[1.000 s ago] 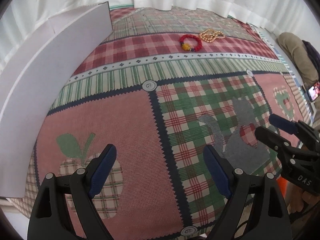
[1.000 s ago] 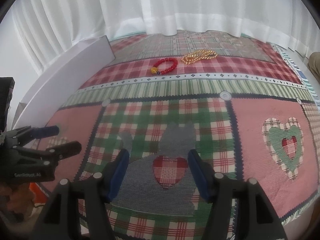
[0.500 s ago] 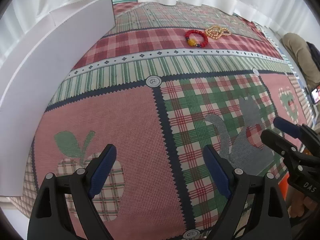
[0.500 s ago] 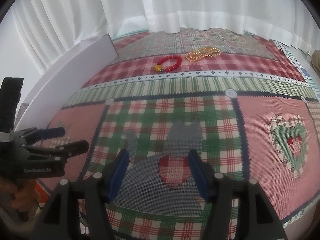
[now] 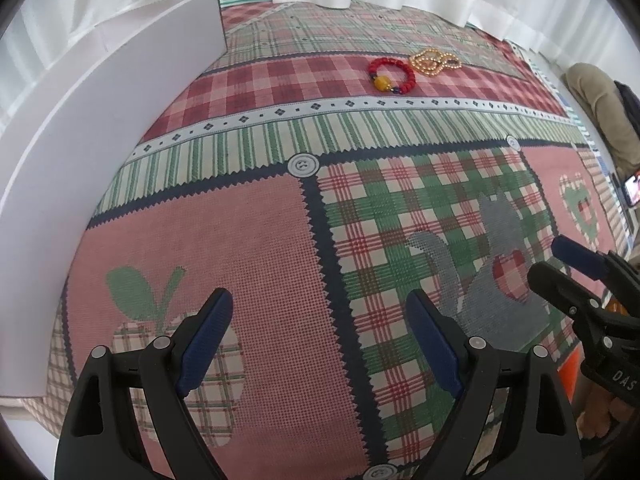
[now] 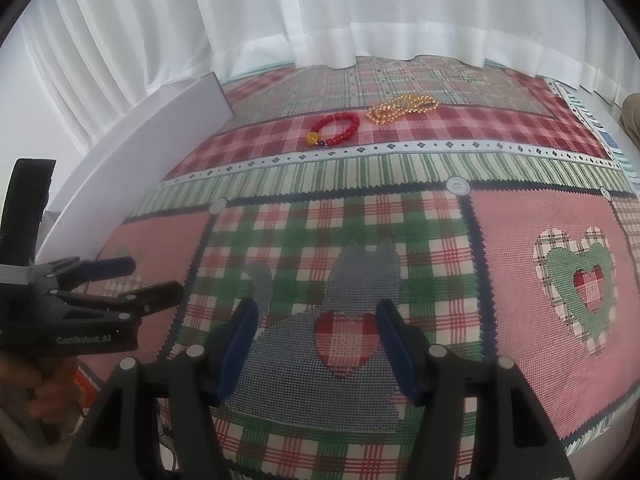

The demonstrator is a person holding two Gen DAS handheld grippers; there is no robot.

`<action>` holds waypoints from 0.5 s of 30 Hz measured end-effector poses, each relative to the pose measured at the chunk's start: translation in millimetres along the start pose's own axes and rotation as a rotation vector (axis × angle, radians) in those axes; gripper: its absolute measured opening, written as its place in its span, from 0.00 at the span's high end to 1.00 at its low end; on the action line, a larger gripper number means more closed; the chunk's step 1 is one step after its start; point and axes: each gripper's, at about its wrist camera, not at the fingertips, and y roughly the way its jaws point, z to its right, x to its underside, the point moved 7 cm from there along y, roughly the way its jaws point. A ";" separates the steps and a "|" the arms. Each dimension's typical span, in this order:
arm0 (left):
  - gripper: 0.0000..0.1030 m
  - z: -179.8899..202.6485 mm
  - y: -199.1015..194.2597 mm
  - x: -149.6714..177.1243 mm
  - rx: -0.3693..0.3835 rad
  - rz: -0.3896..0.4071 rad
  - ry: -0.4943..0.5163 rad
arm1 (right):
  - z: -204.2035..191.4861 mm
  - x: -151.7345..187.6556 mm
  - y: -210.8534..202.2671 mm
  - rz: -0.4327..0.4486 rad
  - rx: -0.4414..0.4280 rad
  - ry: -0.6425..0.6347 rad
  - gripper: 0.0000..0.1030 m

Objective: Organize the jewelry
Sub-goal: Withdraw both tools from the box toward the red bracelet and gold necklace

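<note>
While both tools tilt steeply down over the patchwork cloth (image 5: pixel 260 264), nothing sits between either pair of jaws. The left gripper (image 5: pixel 316 336) has its blue pads spread wide above the pink panel, an apple patch under the left one. The right gripper (image 6: pixel 316 340) stands partly apart, narrower than its partner, straddling the grey cat and its plaid heart — empty.

Off at twelve o'clock, well clear of both, the jewelry waits: the red bead bracelet (image 5: pixel 391 75) with its yellow bead lies on the red check band, and the gold bead necklace (image 5: pixel 434 62) is heaped just beside it at its two o'clock. A white board (image 5: pixel 100 152) stands on edge along the cloth from nine round to eleven.

The left camera alone catches a lit phone screen (image 5: pixel 634 194) at three o'clock and the other tool poking in at four. The right camera alone shows the full green heart patch (image 6: pixel 576 284) at three, and fingers (image 6: pixel 24 384) wrapped under the left tool at eight.
</note>
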 end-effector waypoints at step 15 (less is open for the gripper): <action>0.13 -6.8 -12.6 -92.7 0.102 0.045 -0.036 | 9.2 -3.5 -7.4 0.022 -0.001 0.028 0.39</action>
